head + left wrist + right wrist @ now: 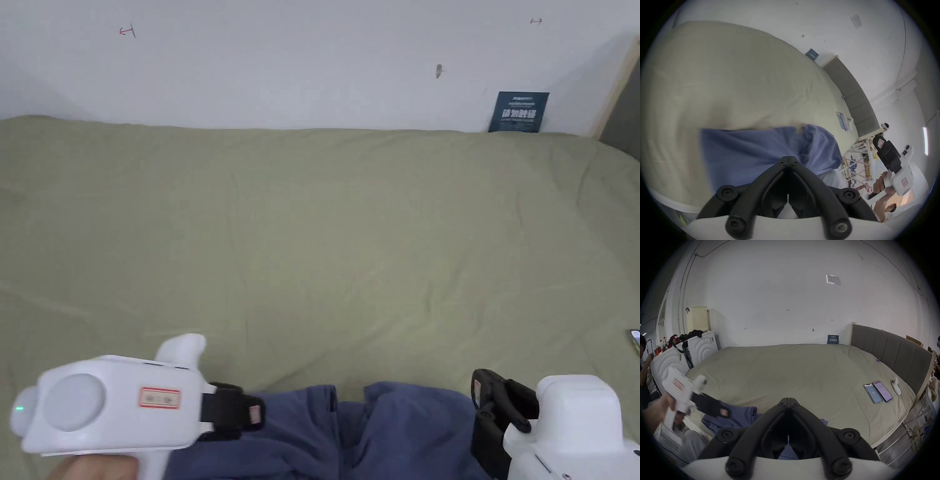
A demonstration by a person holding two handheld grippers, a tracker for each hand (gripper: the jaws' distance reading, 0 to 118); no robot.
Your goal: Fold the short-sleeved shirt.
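Evidently both the left gripper and right gripper are hovering clenched, gripping nothing, over the soft, limp shirt bunching at the frame's bottom, best pinched by its shoulders.

Blue shirt; olive-green bedsheet; white wall.

**A bed against a white wall**

A wide bed under an olive-green sheet stands along a plain white wall. A small dark blue sign leans on the wall at the bed's far edge. A grey padded headboard closes one end of the bed. At the other end stand two white washing machines, with a pale yellow basket on top. A bright light strip glows on the wall.
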